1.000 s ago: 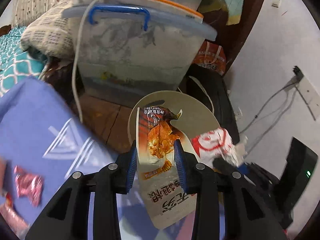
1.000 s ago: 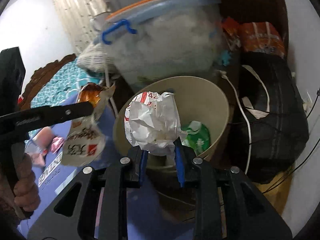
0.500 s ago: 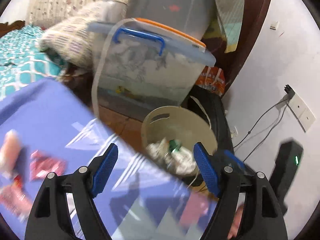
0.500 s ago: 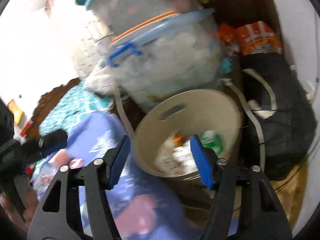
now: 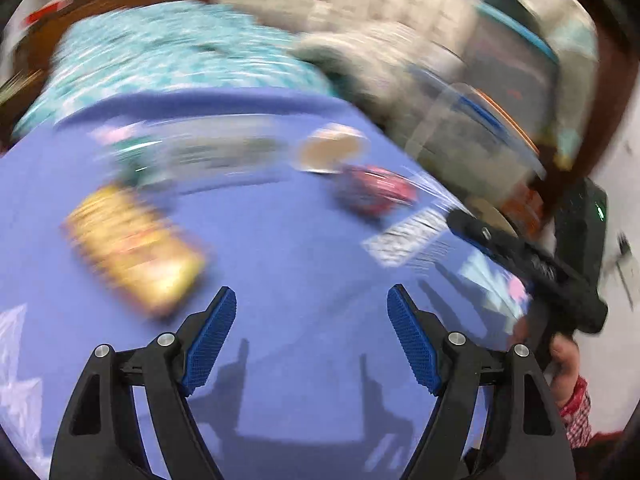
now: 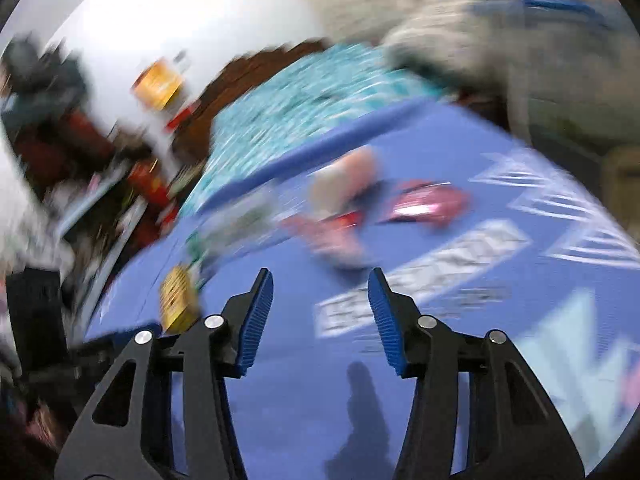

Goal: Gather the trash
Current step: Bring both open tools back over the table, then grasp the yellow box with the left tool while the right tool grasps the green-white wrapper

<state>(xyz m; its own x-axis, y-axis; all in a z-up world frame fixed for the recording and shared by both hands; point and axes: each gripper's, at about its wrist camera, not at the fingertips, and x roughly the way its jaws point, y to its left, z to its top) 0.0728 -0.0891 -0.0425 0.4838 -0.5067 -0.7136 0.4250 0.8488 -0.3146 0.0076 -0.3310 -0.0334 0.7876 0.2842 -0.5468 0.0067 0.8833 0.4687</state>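
Both views are motion-blurred. My left gripper (image 5: pixel 311 312) is open and empty above a blue mat (image 5: pixel 280 248). On the mat lie a yellow snack packet (image 5: pixel 134 246), a red wrapper (image 5: pixel 374 192) and a tan round piece (image 5: pixel 330 148). My right gripper (image 6: pixel 320 292) is open and empty over the same mat (image 6: pixel 460 280); it also shows at the right of the left wrist view (image 5: pixel 528 268). Ahead of it lie a red wrapper (image 6: pixel 428 202), pink wrappers (image 6: pixel 332 232), the tan piece (image 6: pixel 344 180) and the yellow packet (image 6: pixel 178 300).
A teal patterned bedspread (image 5: pixel 168 56) lies beyond the mat. A clear storage box with blue handle (image 5: pixel 480 128) stands at the right, near a pale pillow (image 6: pixel 448 44). The bin's rim (image 6: pixel 620 176) shows at the far right. Clutter (image 6: pixel 80 160) fills the left.
Both grippers let go of their trash over the bin, opened, and swung left, away from the bin and over the blue mat with the remaining wrappers.
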